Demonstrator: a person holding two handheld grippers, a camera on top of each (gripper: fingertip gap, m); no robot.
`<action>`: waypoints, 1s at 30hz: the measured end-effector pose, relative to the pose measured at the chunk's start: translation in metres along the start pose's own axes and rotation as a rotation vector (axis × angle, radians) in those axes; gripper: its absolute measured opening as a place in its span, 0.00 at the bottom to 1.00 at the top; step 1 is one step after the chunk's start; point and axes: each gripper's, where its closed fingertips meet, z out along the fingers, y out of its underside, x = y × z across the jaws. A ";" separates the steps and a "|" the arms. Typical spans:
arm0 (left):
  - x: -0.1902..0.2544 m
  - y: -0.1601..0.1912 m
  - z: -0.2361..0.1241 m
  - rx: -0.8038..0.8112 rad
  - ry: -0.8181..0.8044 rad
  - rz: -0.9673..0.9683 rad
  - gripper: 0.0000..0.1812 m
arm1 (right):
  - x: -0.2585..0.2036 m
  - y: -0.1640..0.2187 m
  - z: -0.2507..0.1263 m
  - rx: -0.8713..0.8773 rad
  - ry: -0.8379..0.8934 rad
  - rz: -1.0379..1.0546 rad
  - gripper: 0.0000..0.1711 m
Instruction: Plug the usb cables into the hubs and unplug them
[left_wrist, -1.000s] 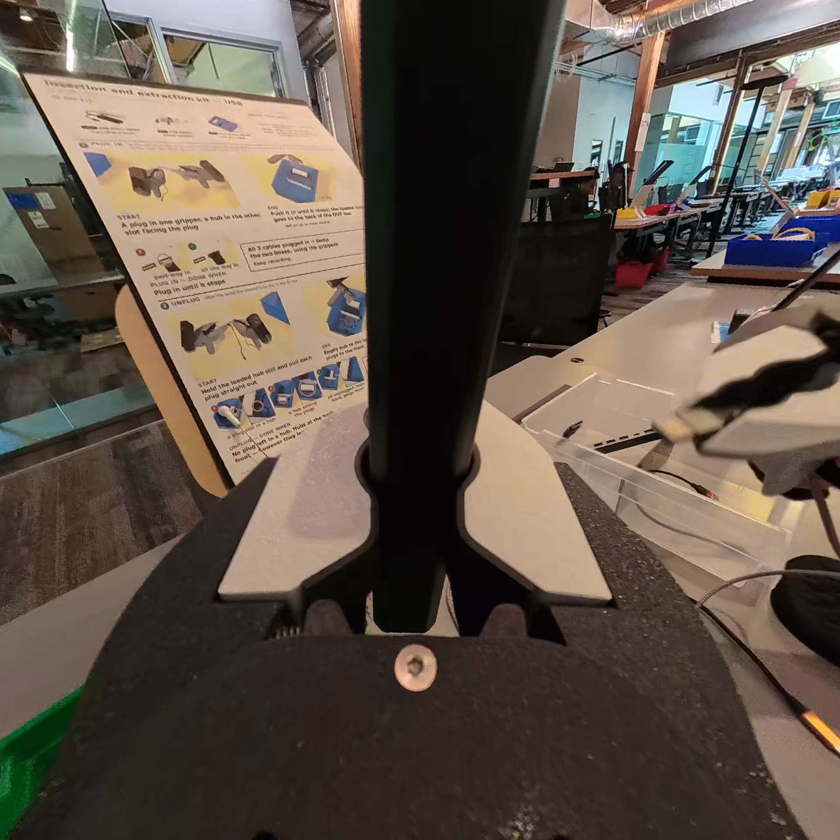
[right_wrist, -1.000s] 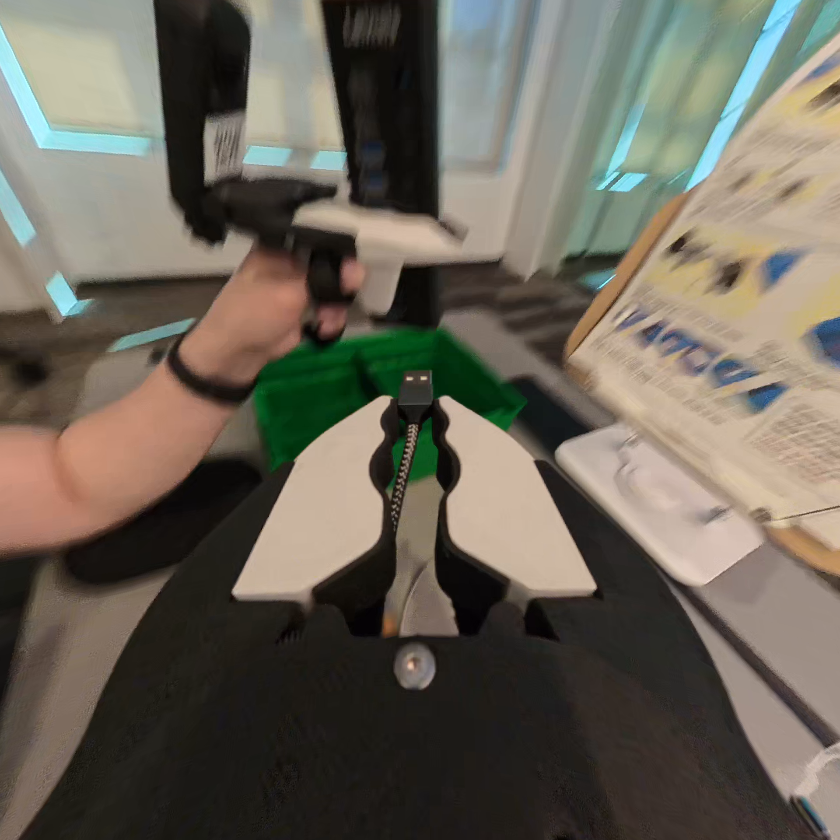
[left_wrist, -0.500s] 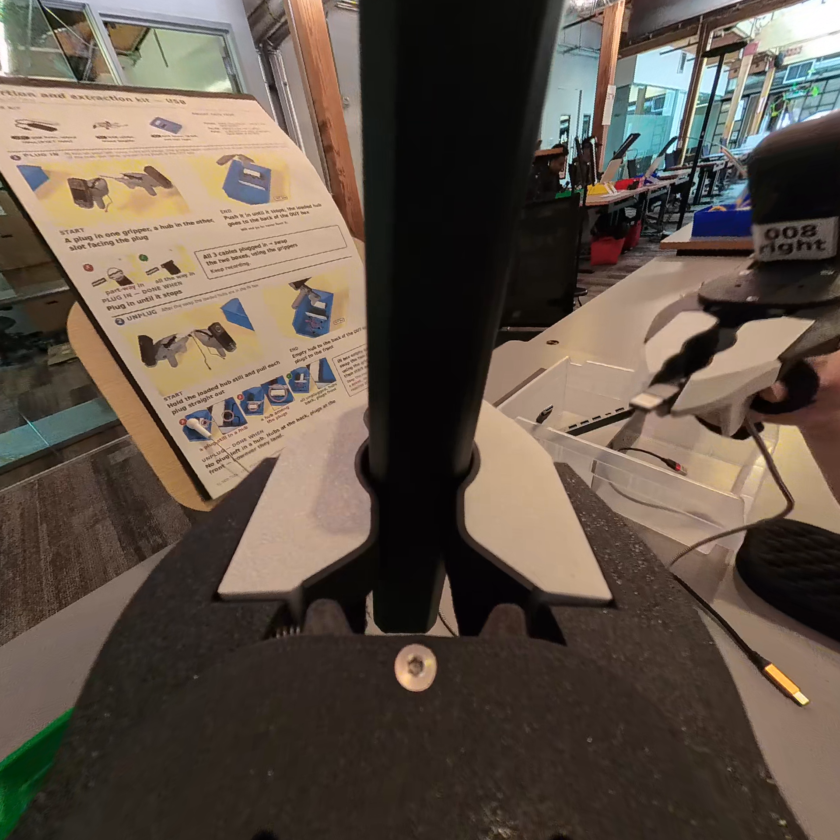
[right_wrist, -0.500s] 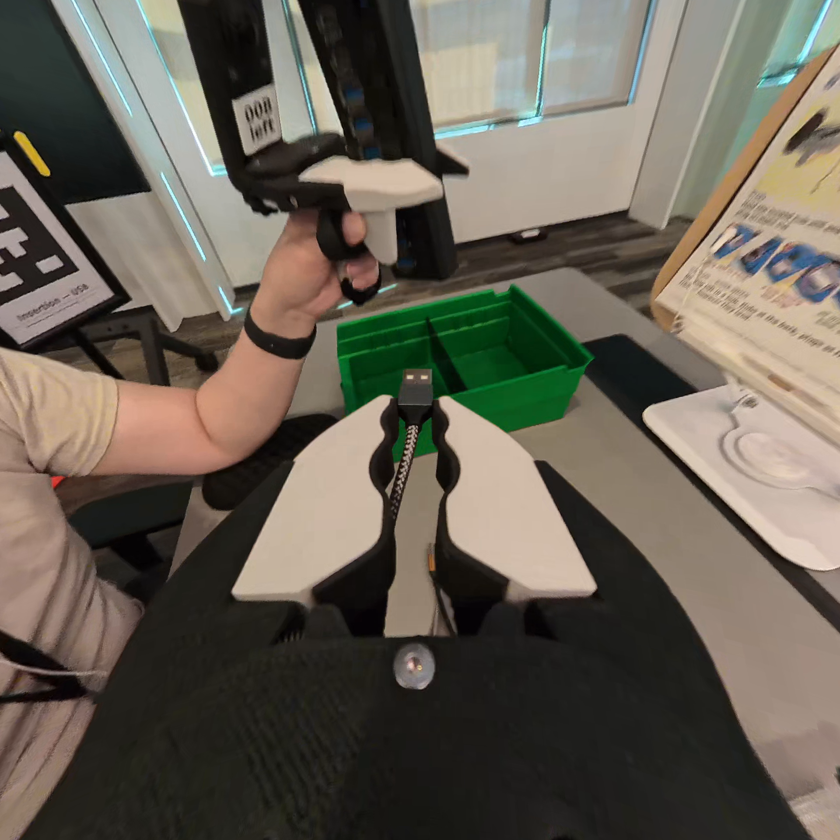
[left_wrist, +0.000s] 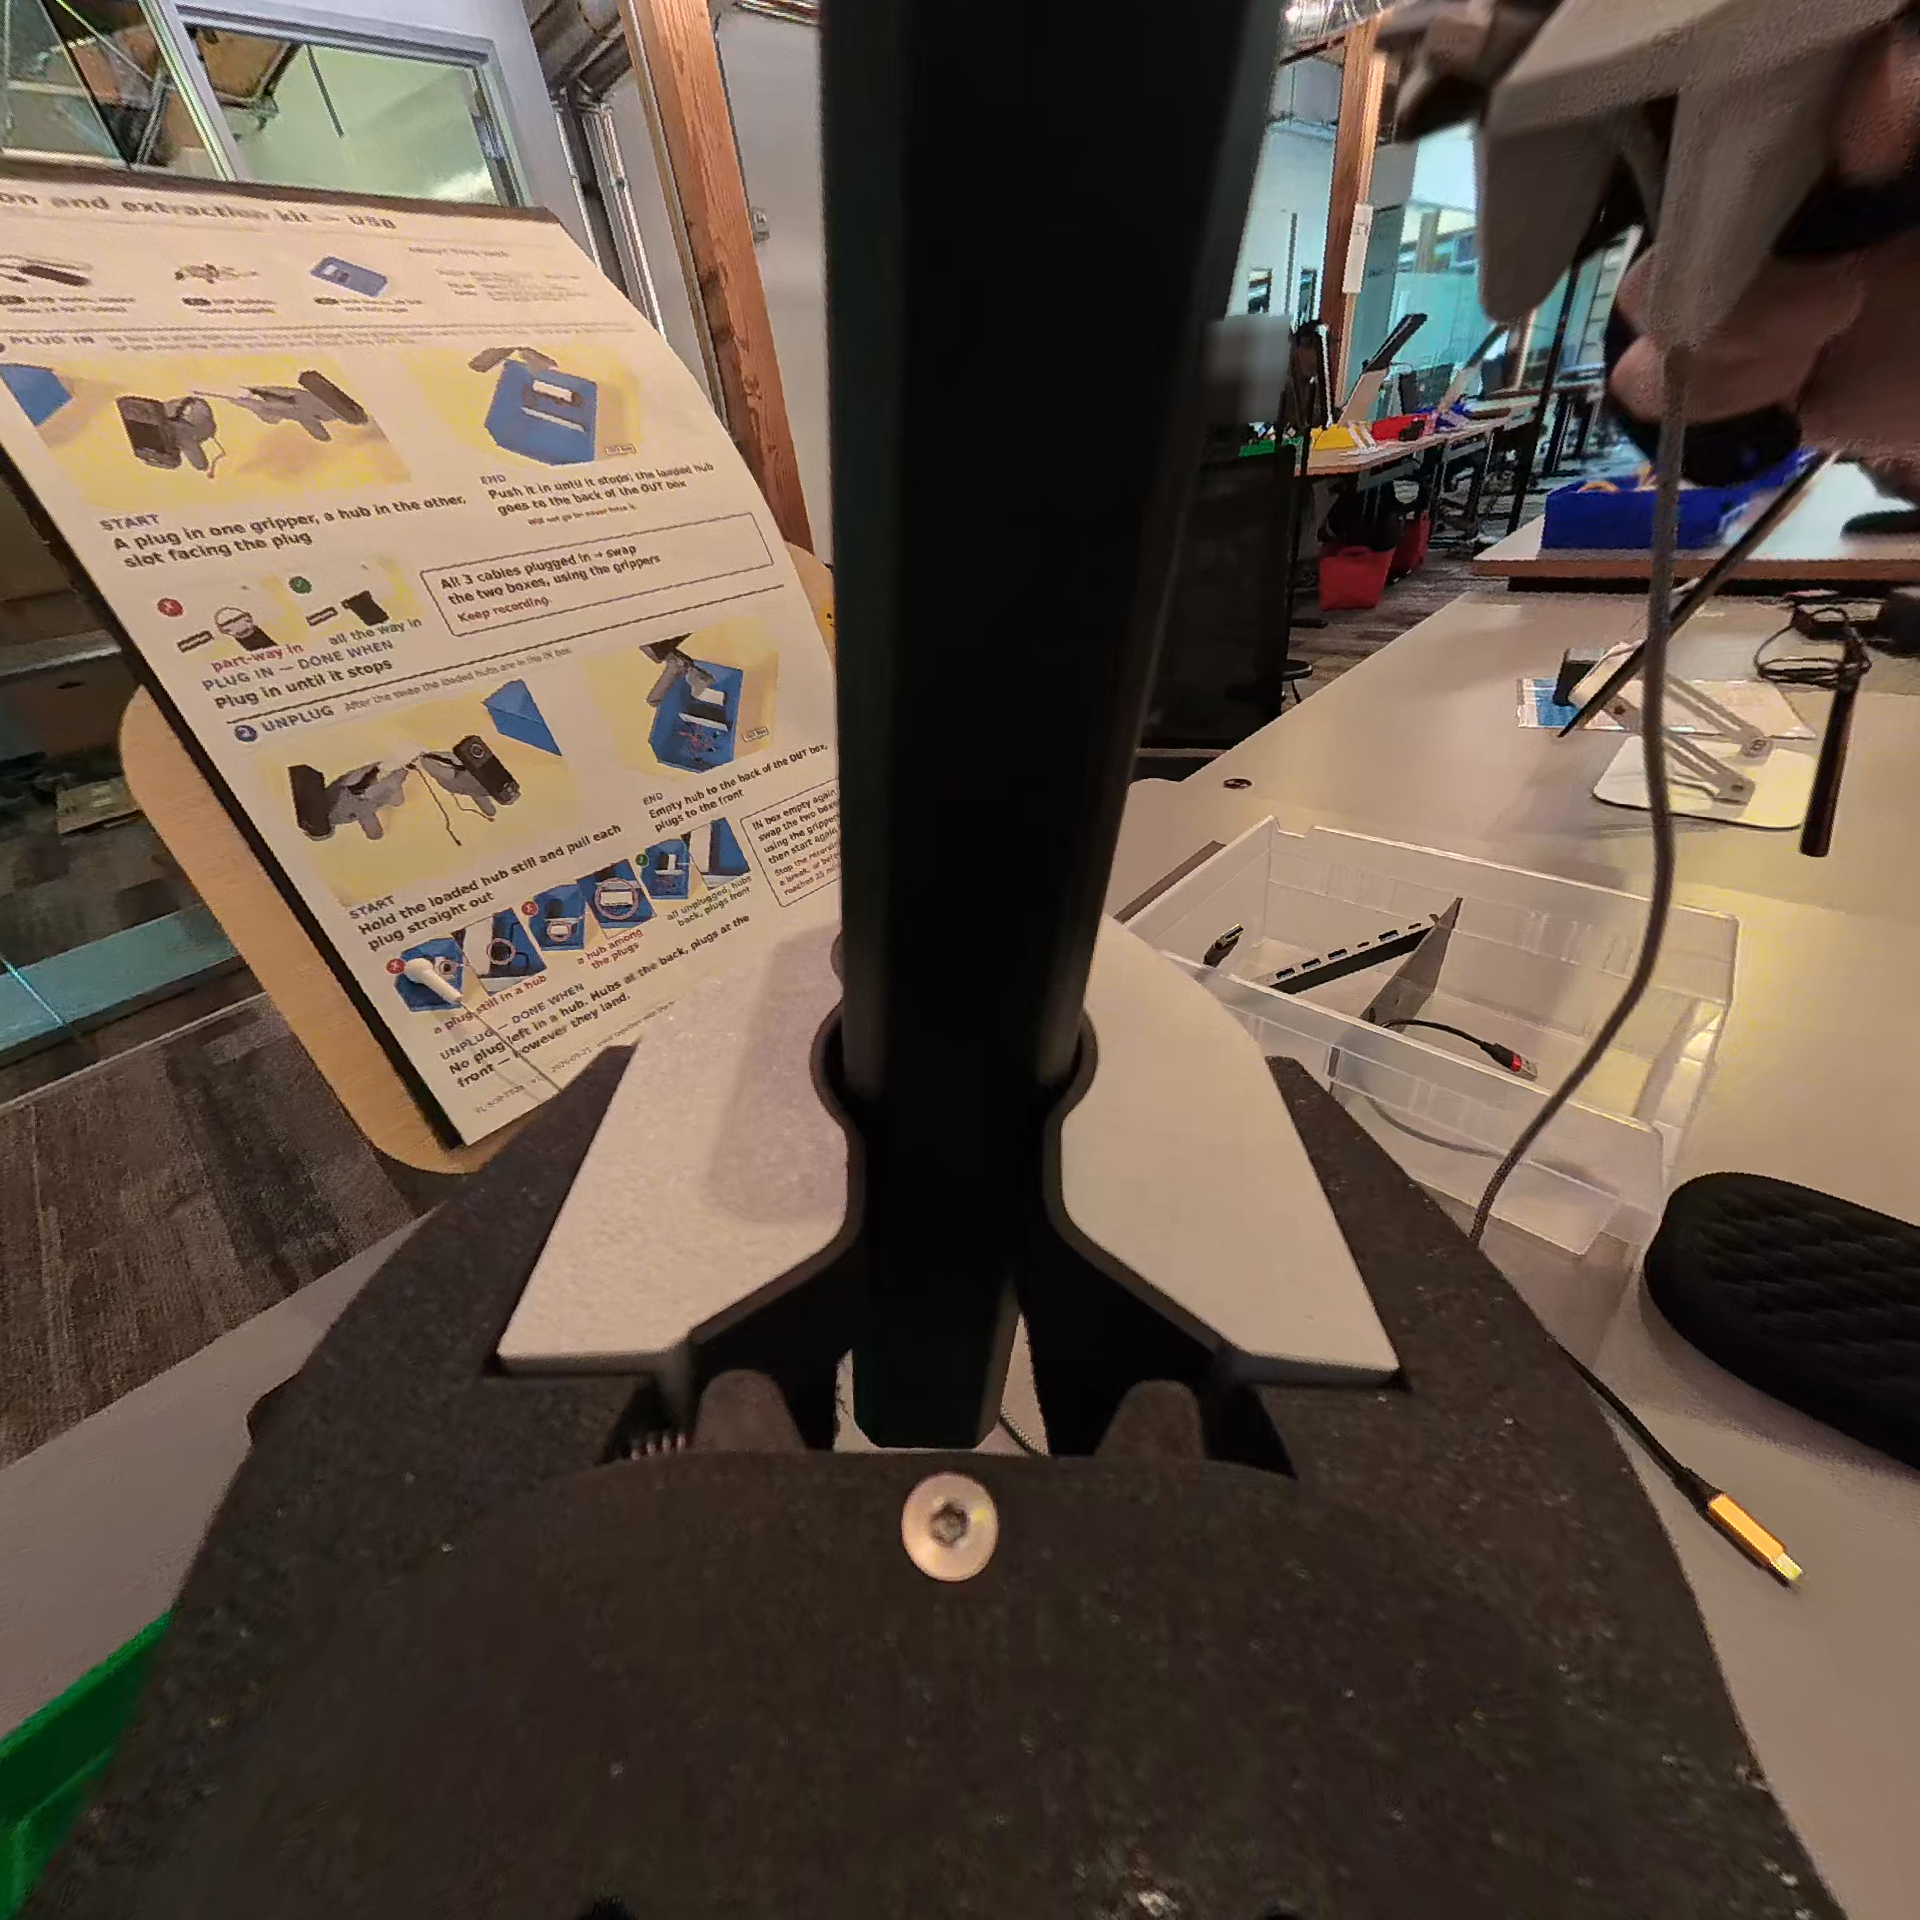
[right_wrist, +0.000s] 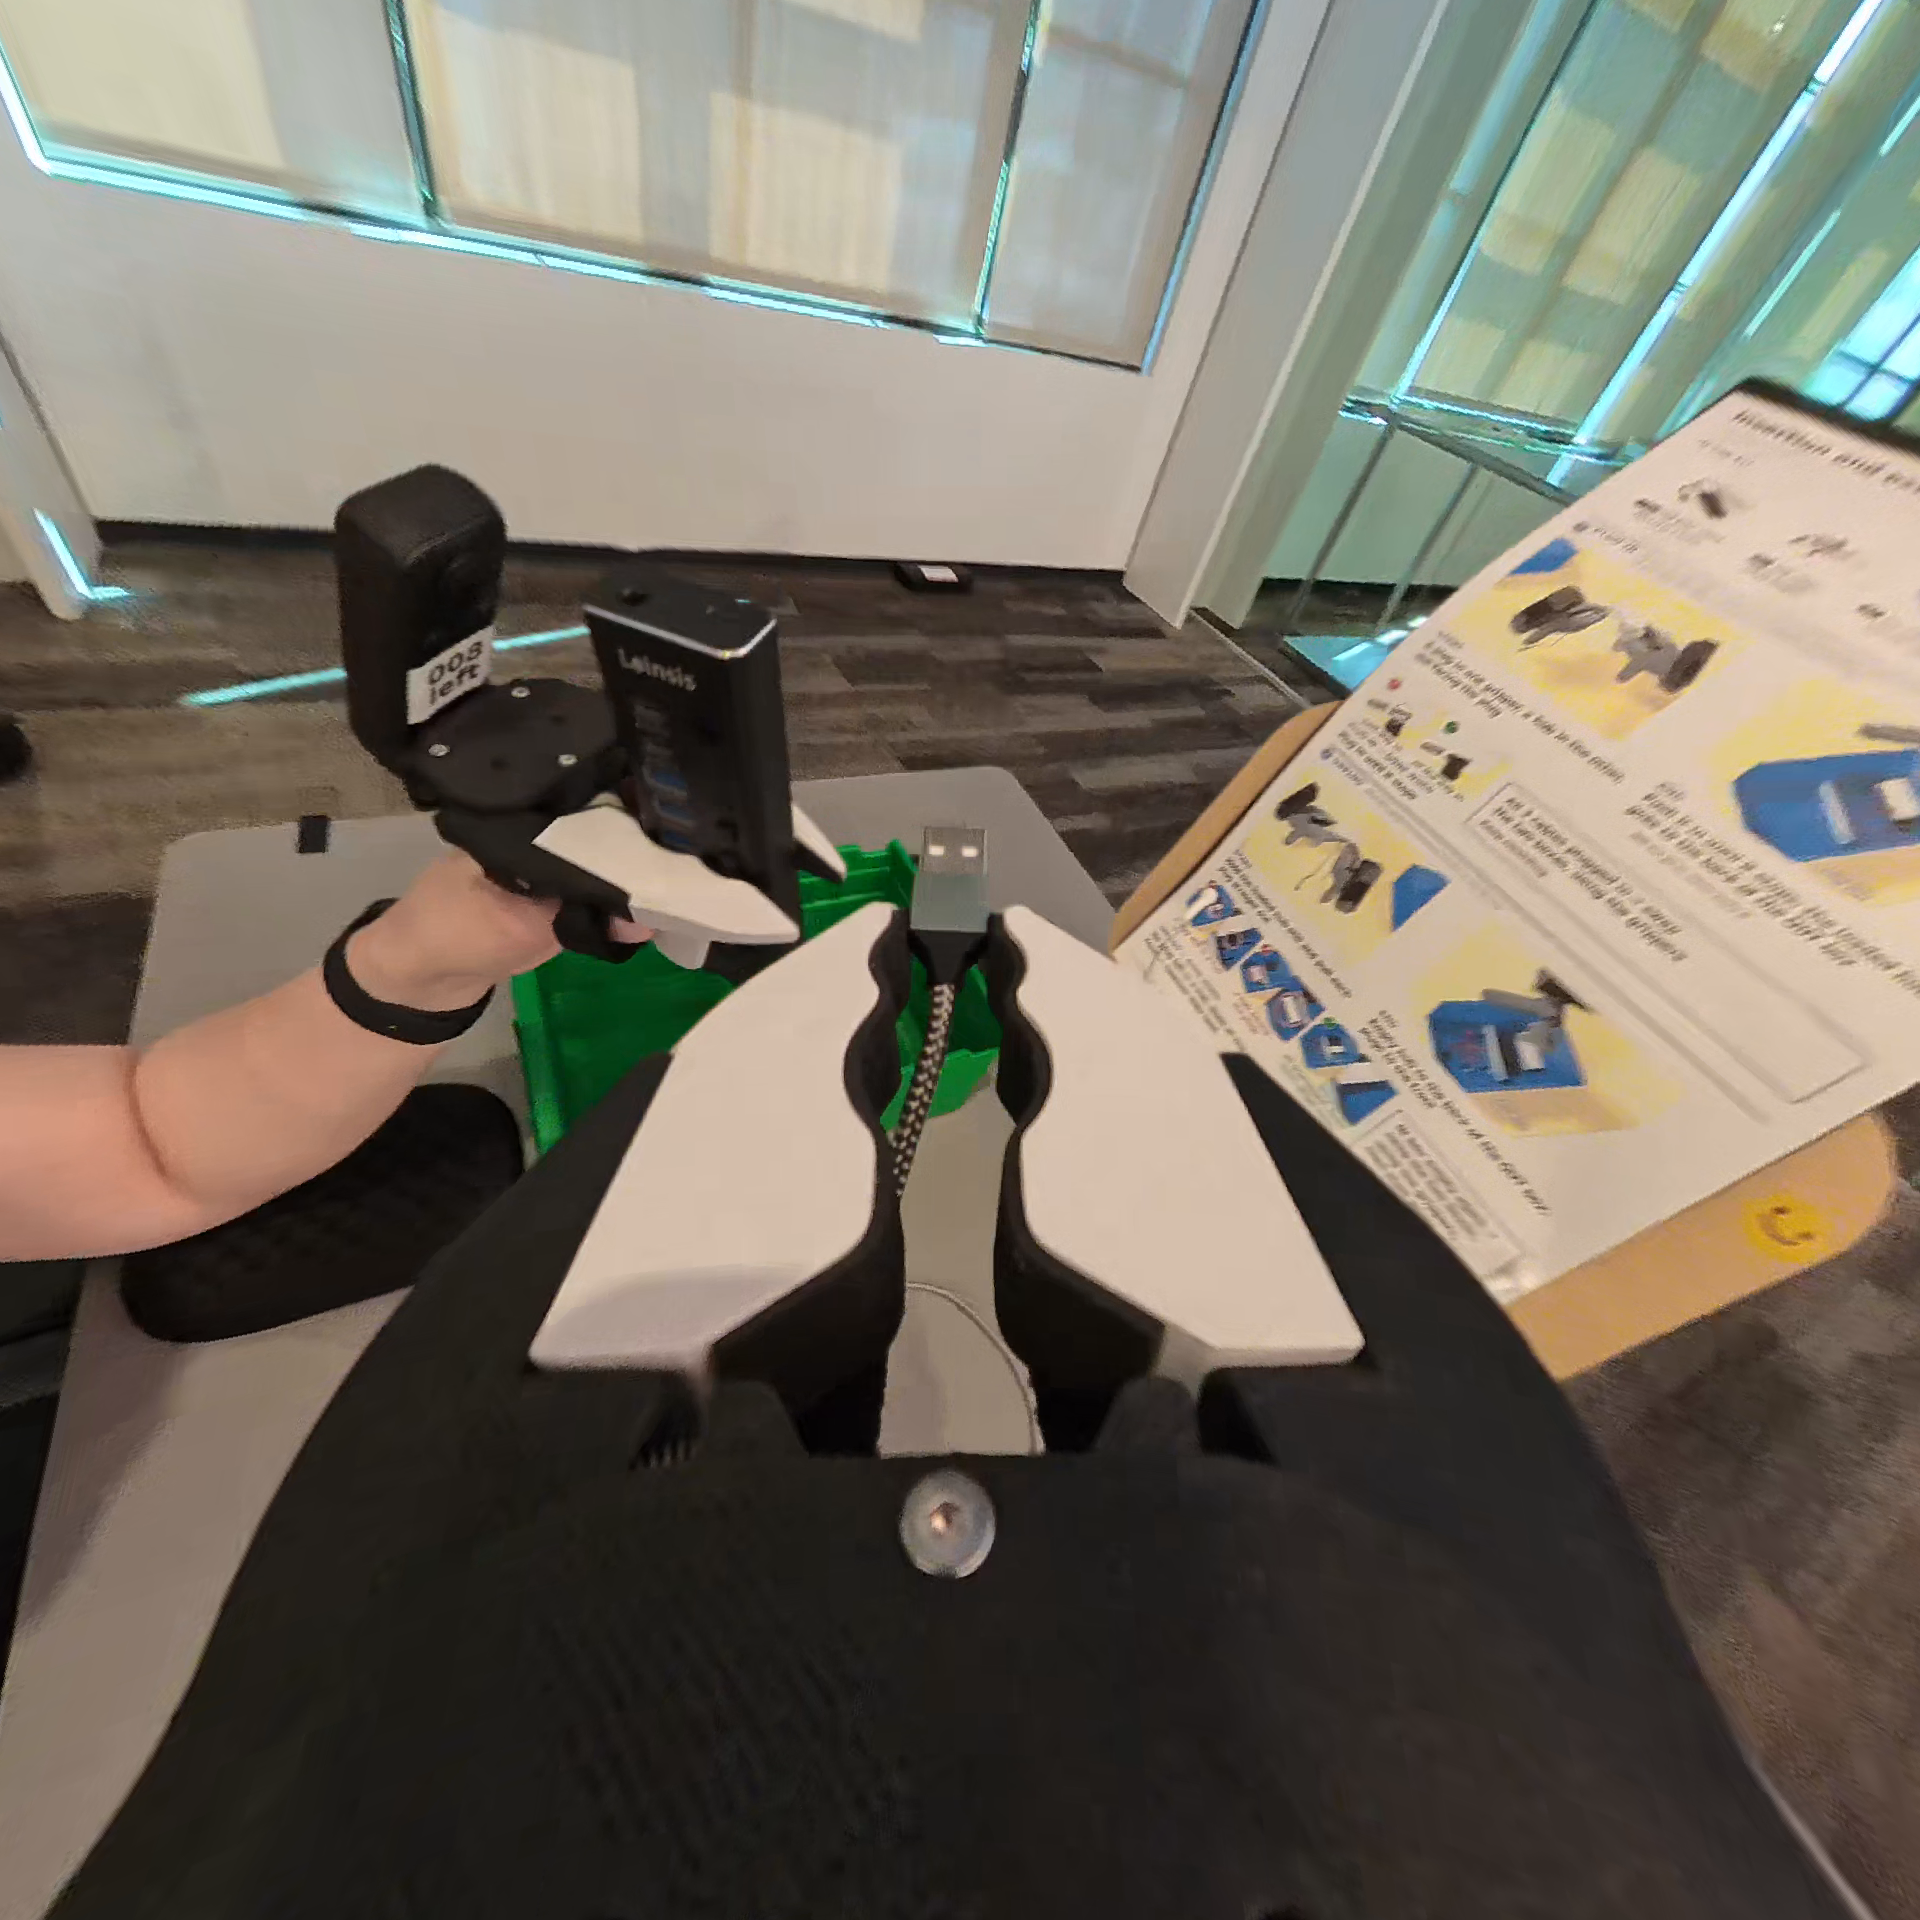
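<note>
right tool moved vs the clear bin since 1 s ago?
Yes. In the left wrist view the right tool rose from beside the clear bin to the top edge, well above it.

The right gripper (right_wrist: 951, 925) has its jaws closed on a USB plug (right_wrist: 953, 878), whose metal tip points forward past the fingertips while its braided cable (right_wrist: 923, 1081) runs back between them. Ahead and to the left, a hand (right_wrist: 462, 930) holds the left gripper (right_wrist: 769, 883), clamped on an upright black hub (right_wrist: 707, 727). A green bin (right_wrist: 613, 1023) sits on the bench (right_wrist: 249, 904) behind. An instruction board (right_wrist: 1538, 914) leans at right.
</note>
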 end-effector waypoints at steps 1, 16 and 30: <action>-0.001 -0.001 -0.001 0.002 0.001 -0.003 0.17 | 0.000 -0.006 0.001 -0.020 0.008 -0.011 0.08; -0.020 -0.017 -0.032 0.072 0.021 -0.098 0.18 | -0.229 0.321 0.076 -0.706 -0.442 0.151 0.09; -0.010 -0.016 -0.028 0.050 0.054 -0.085 0.18 | -0.136 0.359 0.063 -0.731 -0.265 -0.038 0.15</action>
